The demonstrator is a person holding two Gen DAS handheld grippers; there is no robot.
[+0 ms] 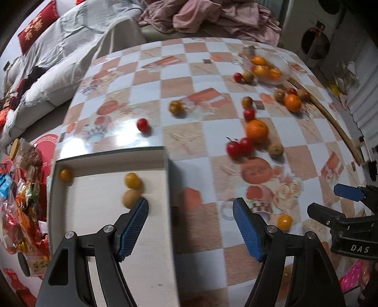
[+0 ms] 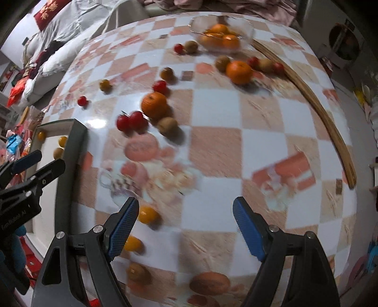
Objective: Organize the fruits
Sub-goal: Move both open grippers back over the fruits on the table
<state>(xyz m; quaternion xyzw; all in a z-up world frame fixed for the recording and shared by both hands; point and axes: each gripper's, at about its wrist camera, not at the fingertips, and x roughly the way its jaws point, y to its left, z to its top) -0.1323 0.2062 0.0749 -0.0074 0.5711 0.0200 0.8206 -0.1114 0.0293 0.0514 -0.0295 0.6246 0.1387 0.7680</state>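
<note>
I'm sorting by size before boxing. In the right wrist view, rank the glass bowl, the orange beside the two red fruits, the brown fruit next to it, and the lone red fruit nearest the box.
1. glass bowl
2. orange
3. brown fruit
4. lone red fruit

The bowl sits farthest from the camera, so its lead is likely understated.

You see a checkered tablecloth; a wooden stick along its right edge; pink clothes behind; snack packets at left
</note>
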